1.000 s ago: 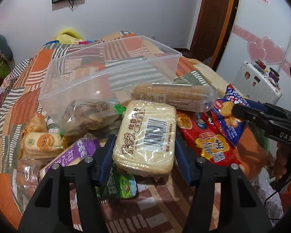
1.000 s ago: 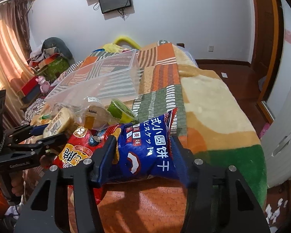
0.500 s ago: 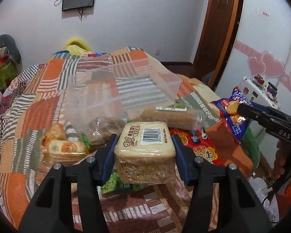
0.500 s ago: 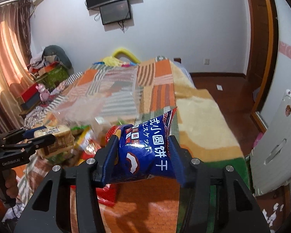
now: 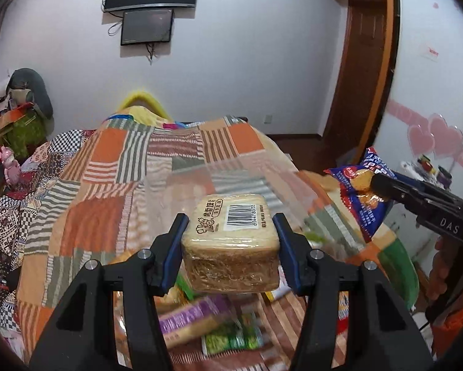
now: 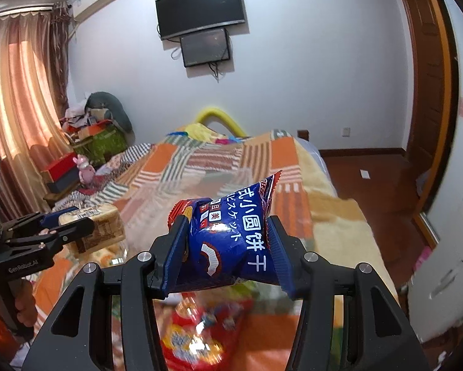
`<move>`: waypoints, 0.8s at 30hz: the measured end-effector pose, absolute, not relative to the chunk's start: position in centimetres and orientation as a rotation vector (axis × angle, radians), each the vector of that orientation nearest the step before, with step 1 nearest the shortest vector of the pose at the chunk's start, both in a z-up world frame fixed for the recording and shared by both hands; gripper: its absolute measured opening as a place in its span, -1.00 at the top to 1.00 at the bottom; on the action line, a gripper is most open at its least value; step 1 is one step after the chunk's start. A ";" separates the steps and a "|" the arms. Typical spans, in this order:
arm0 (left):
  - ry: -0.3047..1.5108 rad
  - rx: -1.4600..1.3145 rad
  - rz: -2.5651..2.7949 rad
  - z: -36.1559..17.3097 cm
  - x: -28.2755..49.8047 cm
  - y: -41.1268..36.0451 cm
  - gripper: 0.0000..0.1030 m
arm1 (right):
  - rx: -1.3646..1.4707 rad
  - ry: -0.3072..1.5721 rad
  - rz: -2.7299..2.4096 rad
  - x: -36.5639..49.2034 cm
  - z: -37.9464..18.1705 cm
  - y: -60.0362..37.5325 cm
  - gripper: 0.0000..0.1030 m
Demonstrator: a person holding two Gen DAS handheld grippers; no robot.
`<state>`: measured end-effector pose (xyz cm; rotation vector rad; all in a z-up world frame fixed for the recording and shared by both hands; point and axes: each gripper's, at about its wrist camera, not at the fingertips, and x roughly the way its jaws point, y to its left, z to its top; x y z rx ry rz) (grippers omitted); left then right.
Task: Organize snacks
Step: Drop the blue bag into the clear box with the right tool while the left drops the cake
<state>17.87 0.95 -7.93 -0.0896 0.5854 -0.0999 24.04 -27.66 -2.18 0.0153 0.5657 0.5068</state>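
Left tool [image 5: 230, 241]: tan wrapped toast pack [image 5: 231, 241]

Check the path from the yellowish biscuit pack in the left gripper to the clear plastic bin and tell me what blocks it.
Nothing visible does. The left gripper holds the biscuit pack lifted above the snack pile, and the clear bin lies straight ahead on the quilt, blurred, with only open air between. The right gripper with its blue bag stays off to the side.

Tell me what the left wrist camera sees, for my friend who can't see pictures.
The left claw grips a wrapped pack of toast slices, lifted above blurry snack packets on a patchwork blanket. At the right edge, the right claw holds a blue biscuit bag.
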 end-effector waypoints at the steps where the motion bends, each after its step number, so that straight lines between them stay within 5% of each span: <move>1: 0.583 -0.095 -0.095 -7.8 18.4 1.2 -0.06 | 0.017 0.562 0.511 24.1 -2.2 -27.4 0.06; 24: 0.756 -0.106 -0.031 -13.5 31.0 3.8 -0.06 | -0.133 0.791 0.512 32.9 -7.2 -20.8 0.06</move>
